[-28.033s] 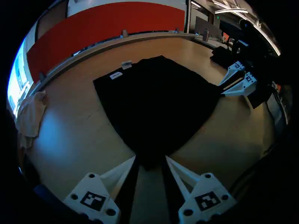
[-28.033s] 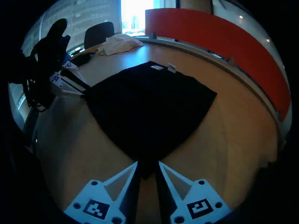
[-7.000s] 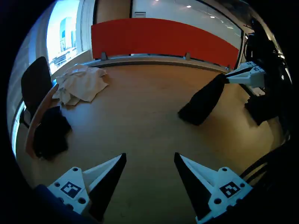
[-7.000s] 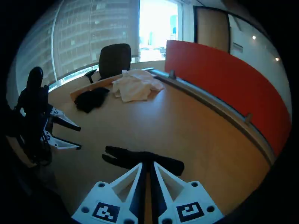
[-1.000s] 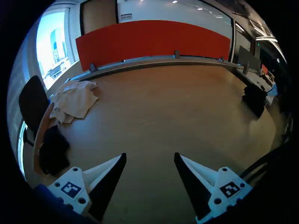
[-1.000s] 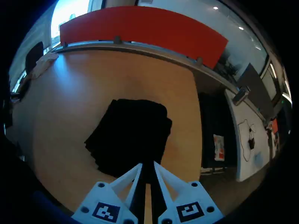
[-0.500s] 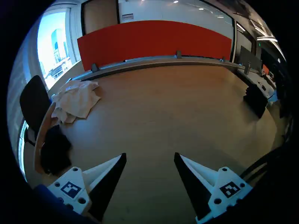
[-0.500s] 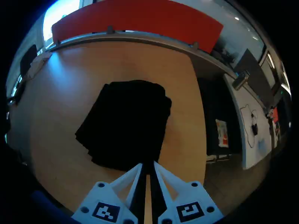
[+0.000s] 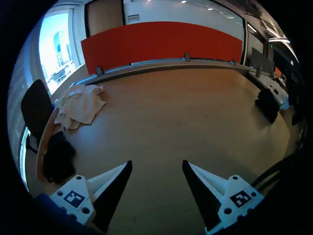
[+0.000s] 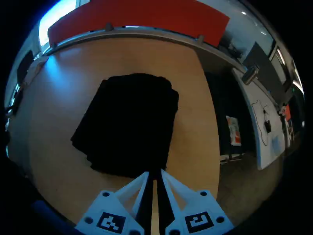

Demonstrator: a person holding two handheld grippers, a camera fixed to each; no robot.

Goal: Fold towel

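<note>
Your right gripper is clenched, its fingers nearly together, with the near edge of the black towel running in between the tips. The towel lies folded on the wooden table, close to the table's right-hand edge. Its long axis points away from you toward the red partition, with the far end leaning slightly right, and stepped layers show at its near left corner. Your left gripper is released, its fingers spread wide over bare wood with nothing between them. From that side, the black towel sits well apart, at the far right of the table. A crumpled white cloth and a dark heap lie at the left end, by a black chair. The red partition lines the far edge, and a bright window lies beyond. Half a second ago the towel looked smaller in the right gripper view, while the left gripper view has hardly changed. Seven seconds ago the towel hung from your right gripper over mid-table.
</note>
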